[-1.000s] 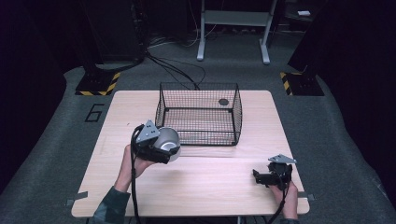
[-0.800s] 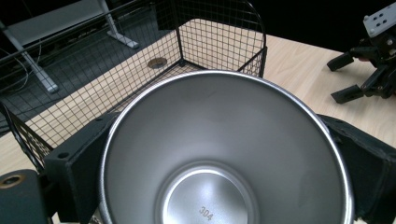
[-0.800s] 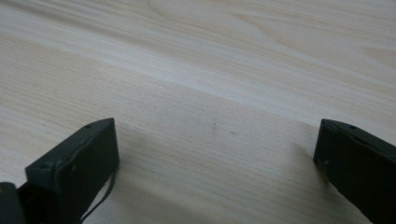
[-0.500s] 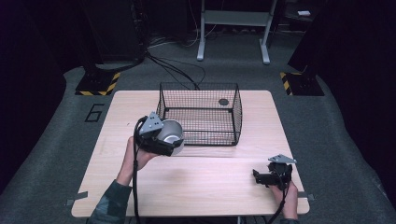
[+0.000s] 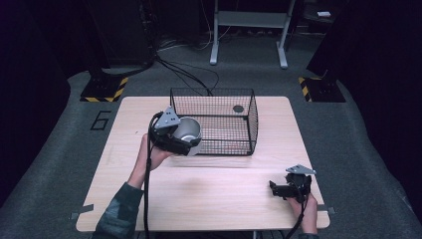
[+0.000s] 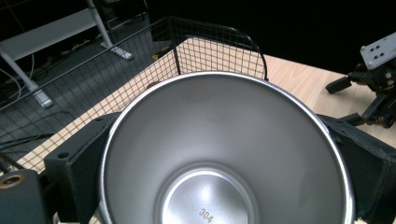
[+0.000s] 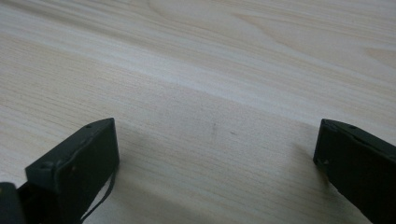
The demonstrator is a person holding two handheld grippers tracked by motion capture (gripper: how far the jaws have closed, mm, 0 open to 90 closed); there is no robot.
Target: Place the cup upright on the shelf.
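Jaws of the left gripper (image 5: 185, 142) clamp a steel cup (image 5: 187, 131) from both sides — held off the table (image 5: 214, 199), just at the near-left corner of the wire basket (image 5: 249, 119), mouth tipped toward the camera that rides on that gripper. Cup: plain brushed metal, flared rim, smooth empty inside, "304" stamped on the bottom (image 6: 206, 213) in the left gripper view. Basket is black mesh, open top, sitting on the far half of the table; a small dark round thing (image 5: 238, 108) lies on its floor near the far side, too small to identify. Right gripper (image 5: 279, 188) rests at the near-right table edge — jaws spread wide, nothing between them but bare wood.
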